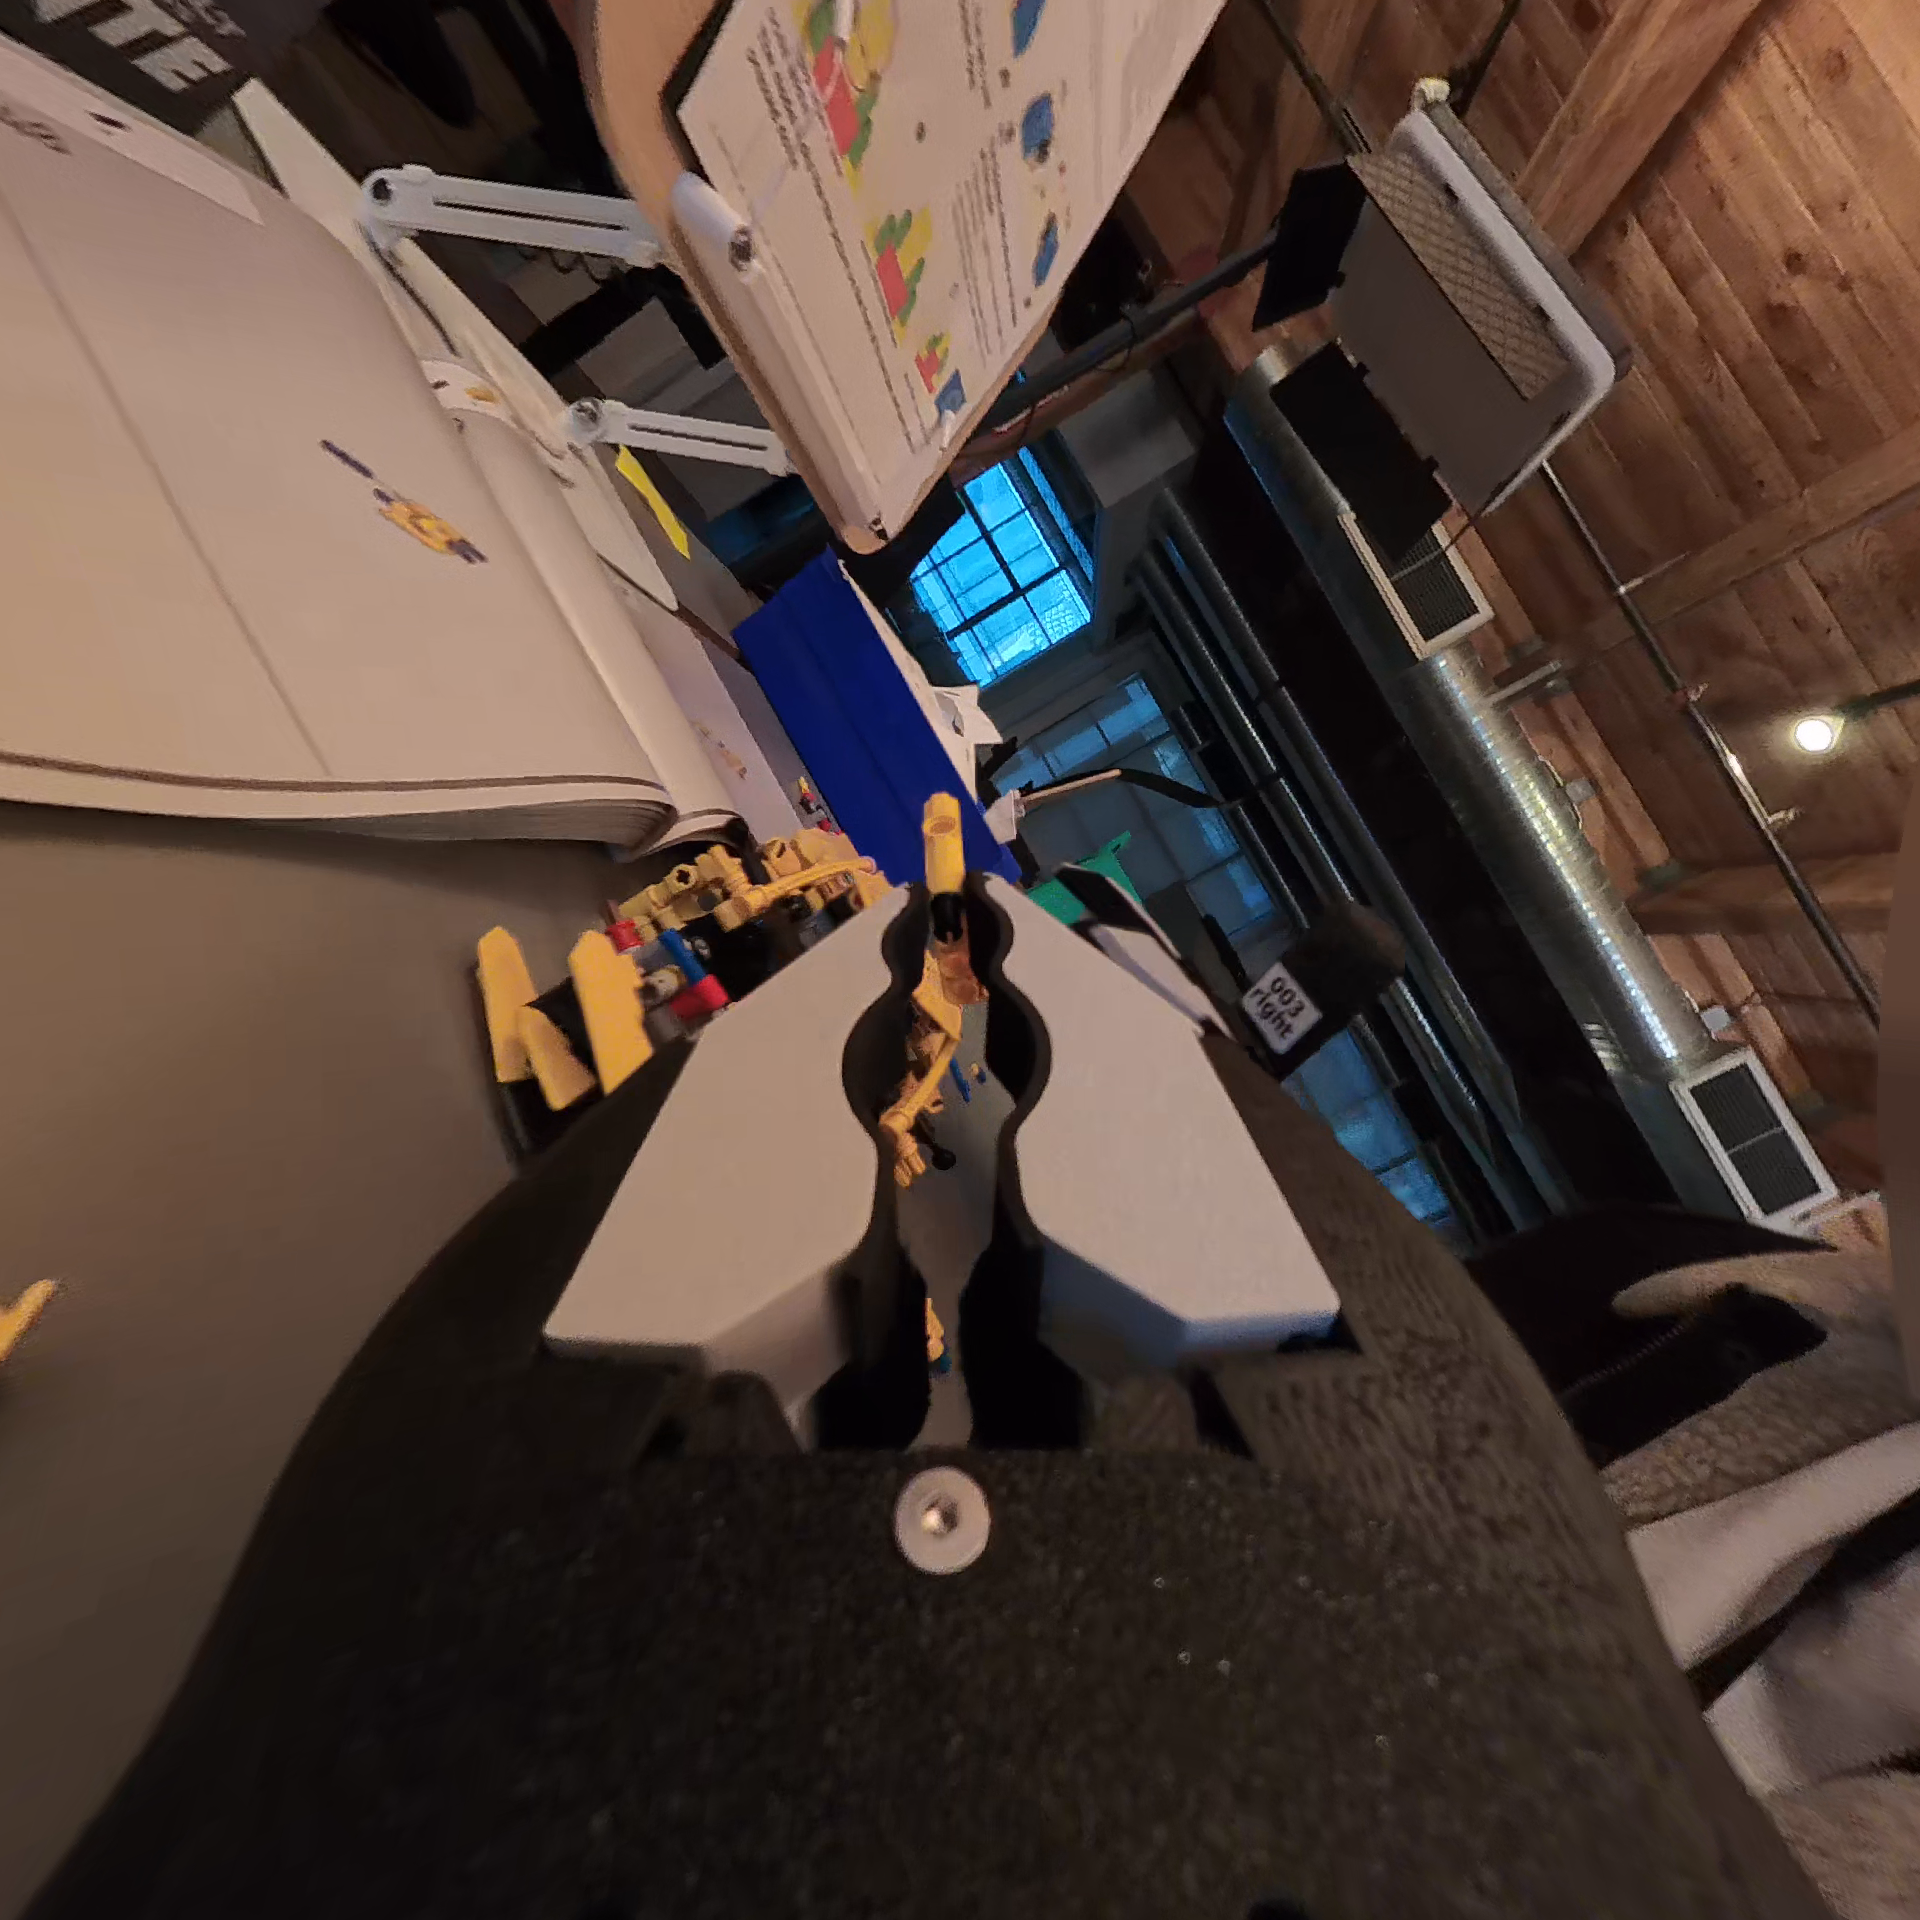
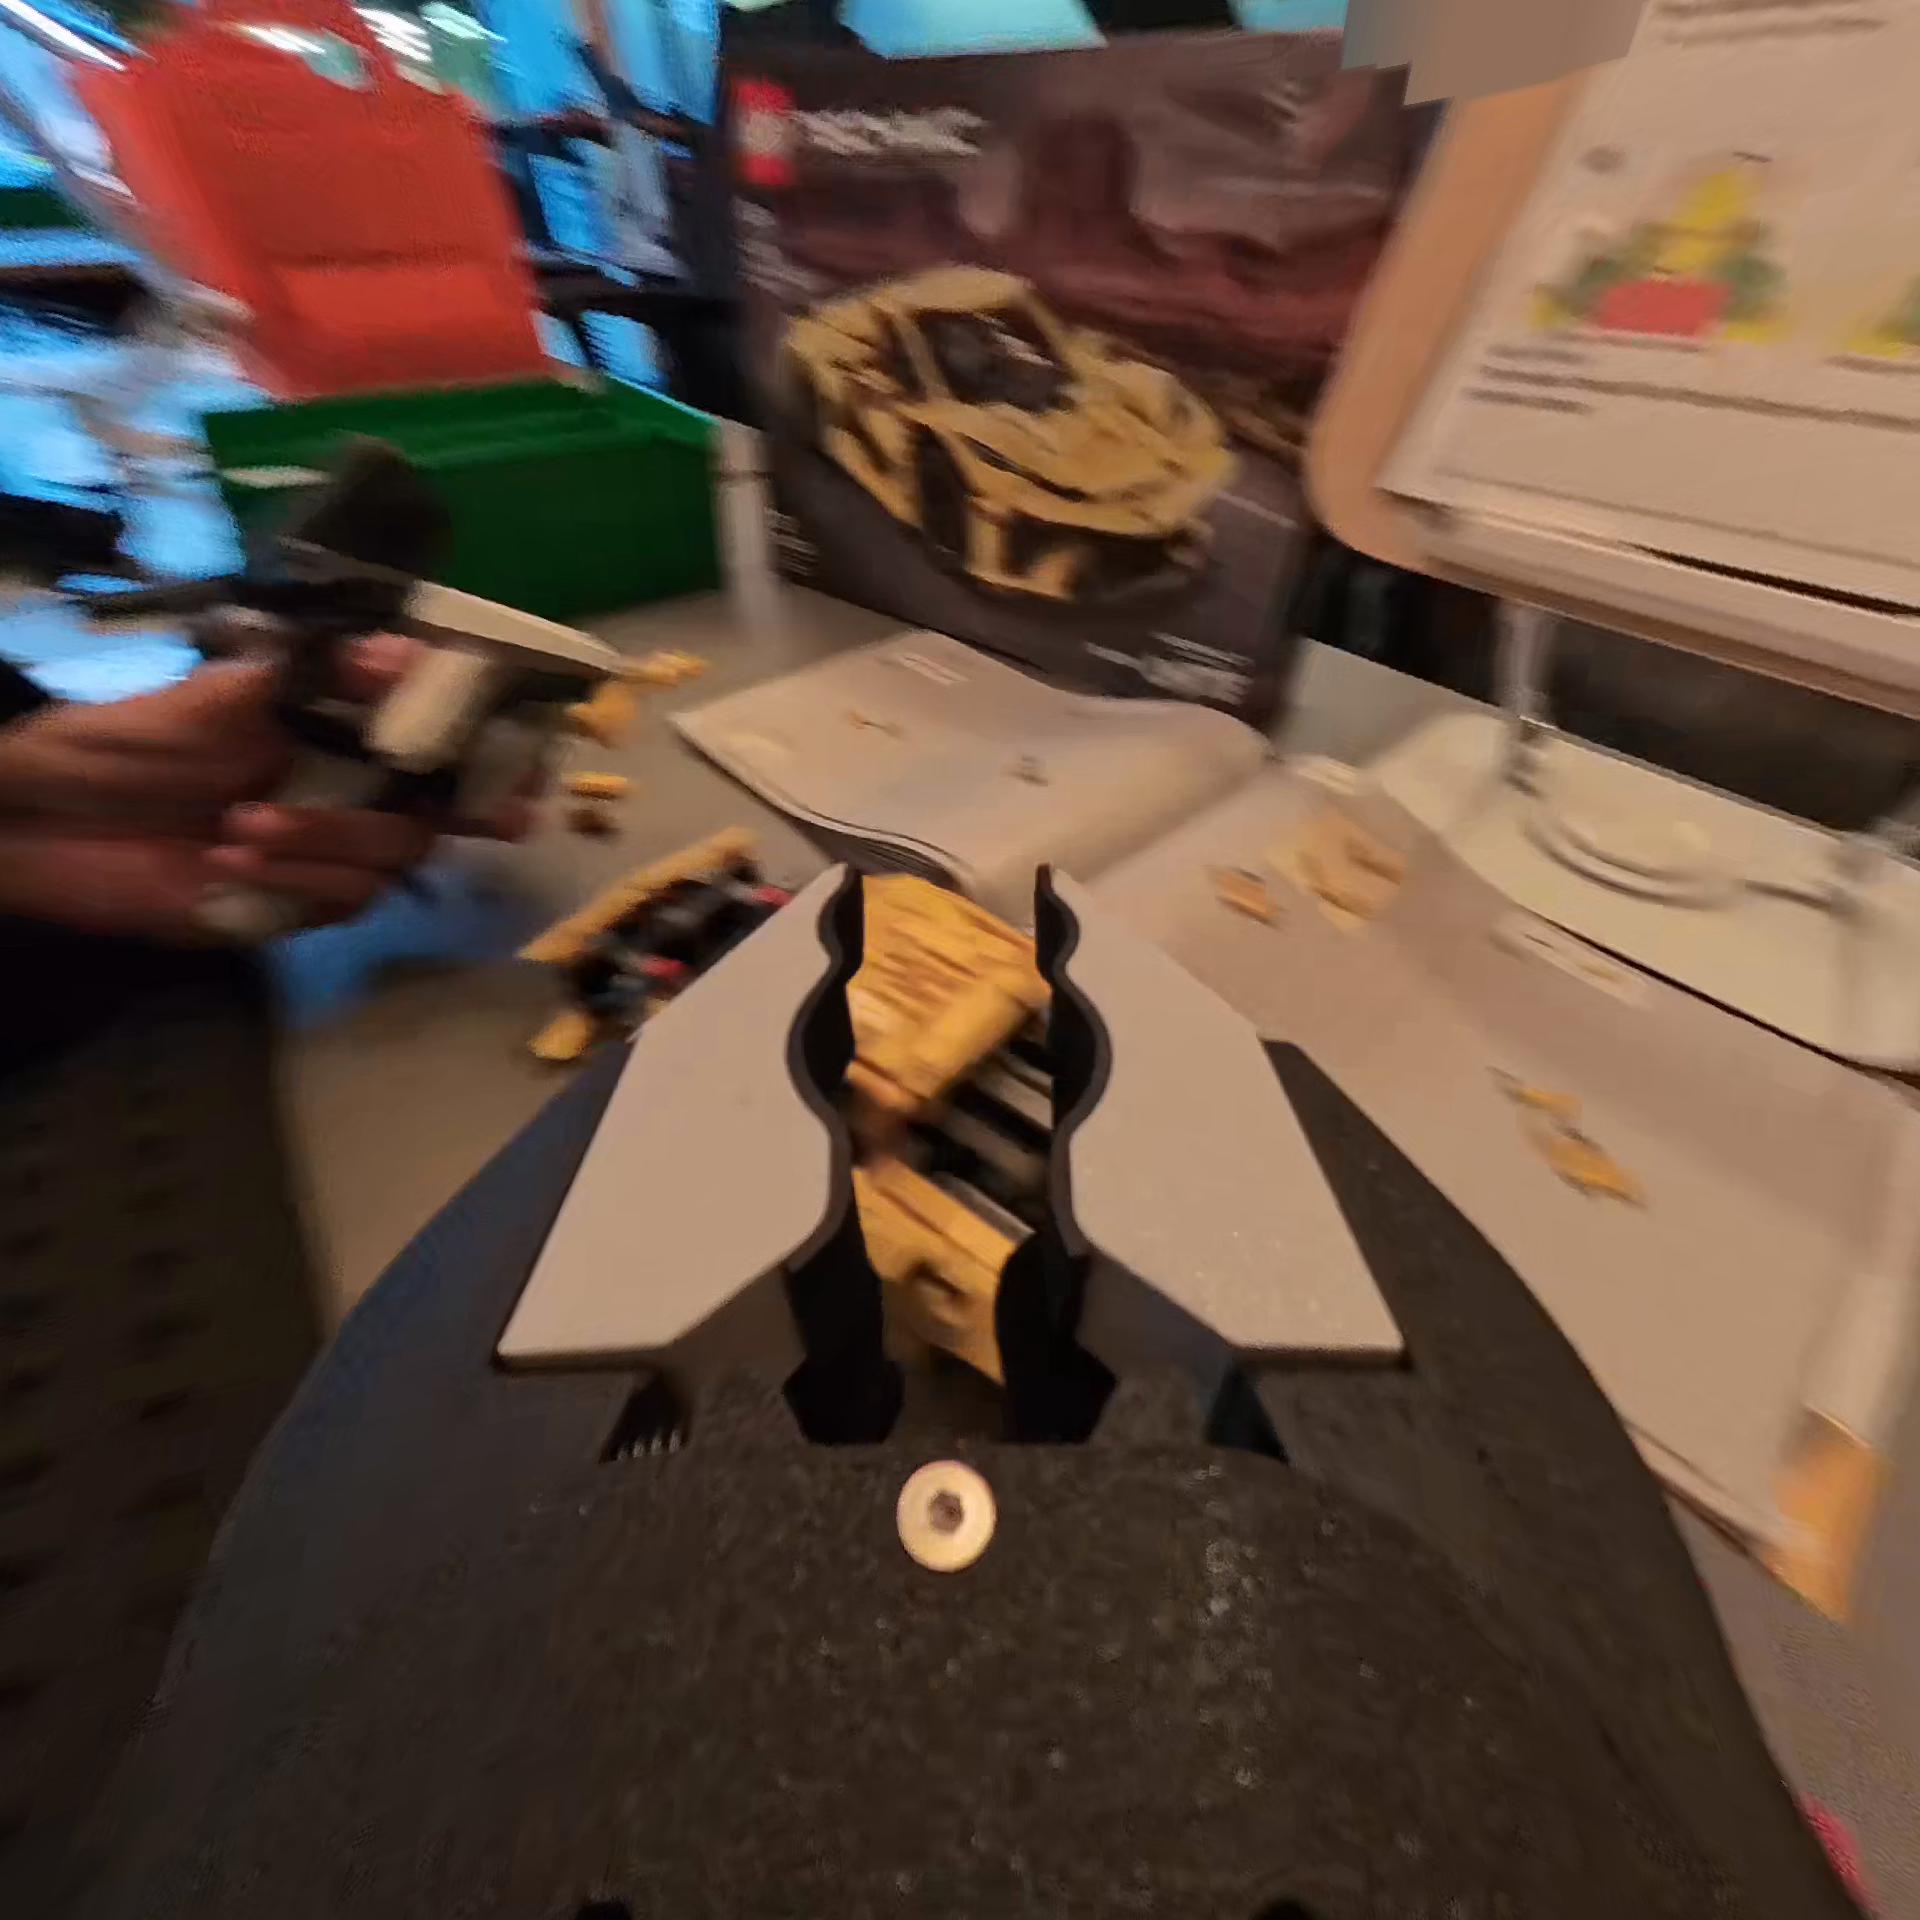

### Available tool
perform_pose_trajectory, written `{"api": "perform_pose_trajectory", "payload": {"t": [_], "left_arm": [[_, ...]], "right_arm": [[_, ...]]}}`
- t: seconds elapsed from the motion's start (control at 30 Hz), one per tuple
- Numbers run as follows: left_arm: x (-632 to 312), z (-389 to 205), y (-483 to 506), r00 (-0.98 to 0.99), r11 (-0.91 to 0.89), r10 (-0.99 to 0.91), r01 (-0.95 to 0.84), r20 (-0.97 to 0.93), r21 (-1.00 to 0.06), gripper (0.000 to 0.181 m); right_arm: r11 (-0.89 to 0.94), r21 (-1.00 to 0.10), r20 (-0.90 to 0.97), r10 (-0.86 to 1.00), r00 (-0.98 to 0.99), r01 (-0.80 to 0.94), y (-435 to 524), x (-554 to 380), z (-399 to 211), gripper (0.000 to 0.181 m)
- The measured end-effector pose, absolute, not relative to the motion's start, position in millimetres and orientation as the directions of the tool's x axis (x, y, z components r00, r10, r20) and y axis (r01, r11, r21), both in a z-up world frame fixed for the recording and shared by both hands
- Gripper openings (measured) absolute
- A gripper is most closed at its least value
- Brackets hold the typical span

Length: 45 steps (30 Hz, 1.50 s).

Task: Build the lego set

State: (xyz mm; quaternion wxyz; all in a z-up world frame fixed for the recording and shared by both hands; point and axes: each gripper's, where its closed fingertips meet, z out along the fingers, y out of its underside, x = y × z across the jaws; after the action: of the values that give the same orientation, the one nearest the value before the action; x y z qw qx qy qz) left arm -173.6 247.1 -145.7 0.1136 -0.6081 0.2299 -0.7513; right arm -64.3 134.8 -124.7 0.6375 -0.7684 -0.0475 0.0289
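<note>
Left wrist view: our left gripper [image 1: 943,902] pinches a yellow pin piece [image 1: 943,844] at its tips.
Right wrist view: our right gripper [image 2: 948,891] gapes part-open above the yellow car model [image 2: 935,997]; whether it grips, we cannot tell.

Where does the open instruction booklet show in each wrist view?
Left wrist view: the open instruction booklet fills the upper left.
Right wrist view: it lies at centre, just beyond the jaws.
Shared landmark: the clipboard, upper centre and upper right.
</note>
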Motion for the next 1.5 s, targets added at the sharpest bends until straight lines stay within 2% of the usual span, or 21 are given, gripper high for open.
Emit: {"api": "perform_pose_trajectory", "payload": {"t": [0.1, 0.27, 0.4, 0.53, 0.63, 0.7, 0.77, 0.9, 1.0, 1.17, 1.23, 1.37, 1.5], "left_arm": [[-170, -139, 235, -0.258, -0.846, -0.478, -0.124, 0.84, -0.519, 0.007], [-165, -126, 200, -0.327, -0.882, -0.399, -0.119, 0.857, -0.456, 0.007], [-161, -121, 181, -0.367, -0.917, -0.318, -0.115, 0.874, -0.382, 0.007], [-162, -119, 172, -0.408, -0.917, -0.26, -0.179, 0.875, -0.355, 0.007], [-168, -117, 160, -0.433, -0.878, -0.263, -0.262, 0.862, -0.4, 0.007], [-169, -116, 159, -0.43, -0.86, -0.325, -0.237, 0.842, -0.452, 0.008], [-168, -113, 162, -0.425, -0.872, -0.353, -0.173, 0.833, -0.457, 0.008], [-167, -110, 163, -0.453, -0.933, -0.252, -0.121, 0.855, -0.339, 0.009], [-164, -110, 160, -0.452, -0.947, -0.23, -0.099, 0.862, -0.305, 0.008], [-163, -112, 161, -0.43, -0.954, -0.237, -0.067, 0.871, -0.293, 0.007], [-163, -114, 163, -0.409, -0.95, -0.264, -0.049, 0.874, -0.309, 0.007], [-162, -120, 164, -0.344, -0.9, -0.364, -0.109, 0.866, -0.422, 0.008], [-170, -111, 167, -0.386, -0.843, -0.44, -0.133, 0.811, -0.521, 0.007]], "right_arm": [[-0.213, -0.974, 0.027, 0.212, 0.977, 0.073, 156, -124, -121, 0.034], [-0.232, -0.949, 0.16, 0.224, 0.961, 0.212, 178, -168, -128, 0.034], [-0.201, -0.94, 0.233, 0.214, 0.949, 0.276, 172, -168, -125, 0.01], [-0.151, -0.916, 0.331, 0.24, 0.913, 0.372, 164, -165, -119, 0.007], [-0.124, -0.932, 0.279, 0.354, 0.893, 0.341, 156, -168, -115, 0.006], [-0.128, -0.962, 0.176, 0.391, 0.904, 0.242, 155, -168, -113, 0.007], [-0.116, -0.974, 0.139, 0.37, 0.918, 0.194, 157, -168, -112, 0.006], [-0.074, -0.956, 0.249, 0.308, 0.918, 0.284, 160, -172, -110, 0.006], [-0.062, -0.923, 0.352, 0.256, 0.9, 0.379, 161, -173, -111, 0.006], [-0.077, -0.908, 0.387, 0.218, 0.896, 0.412, 162, -171, -112, 0.006], [-0.087, -0.903, 0.396, 0.206, 0.895, 0.42, 164, -171, -115, 0.006], [-0.108, -0.92, 0.35, 0.21, 0.913, 0.377, 165, -170, -121, 0.01], [-0.096, -0.941, 0.286, 0.283, 0.916, 0.324, 161, -177, -121, 0.03]]}}
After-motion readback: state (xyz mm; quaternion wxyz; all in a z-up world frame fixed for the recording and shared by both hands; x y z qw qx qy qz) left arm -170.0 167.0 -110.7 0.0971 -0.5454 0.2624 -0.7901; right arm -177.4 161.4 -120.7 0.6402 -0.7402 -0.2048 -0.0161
